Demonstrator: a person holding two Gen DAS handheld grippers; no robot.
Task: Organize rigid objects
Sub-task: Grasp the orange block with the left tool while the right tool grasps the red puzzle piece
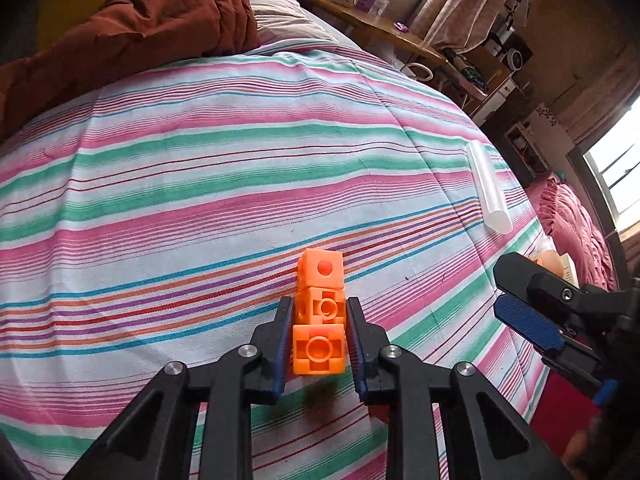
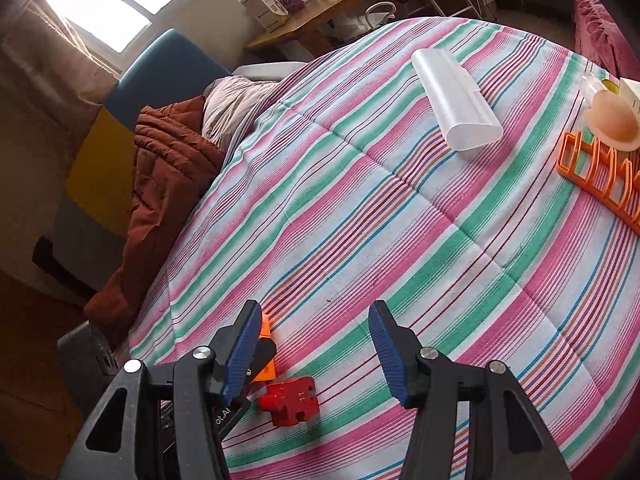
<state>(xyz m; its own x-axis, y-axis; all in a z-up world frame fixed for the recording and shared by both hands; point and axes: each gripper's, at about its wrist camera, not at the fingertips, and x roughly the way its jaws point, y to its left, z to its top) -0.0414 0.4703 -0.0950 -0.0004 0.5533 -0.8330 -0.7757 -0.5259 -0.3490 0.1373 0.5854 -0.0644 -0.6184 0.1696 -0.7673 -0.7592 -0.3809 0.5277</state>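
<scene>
A row of three linked orange cubes [image 1: 320, 312] lies on the striped bed cover [image 1: 200, 184]. My left gripper [image 1: 320, 304] is shut on the cubes, its blue pads pressing the sides of the two nearer ones. The far cube sticks out past the fingertips. In the right wrist view only slivers of the orange cubes [image 2: 265, 328] show behind my right gripper's left finger. My right gripper [image 2: 315, 312] hangs open over the cover with nothing between its fingers. It also shows as the right gripper [image 1: 516, 292] at the right edge. A small red block [image 2: 290, 400] lies on the cover below it.
A translucent white case [image 2: 456, 100] lies farther out on the bed. An orange slotted rack [image 2: 600, 184] and a peach dome-shaped object [image 2: 612, 120] sit at the bed's right edge. A brown duvet [image 1: 140, 32] is bunched at the head. A wooden table [image 1: 380, 24] stands beyond.
</scene>
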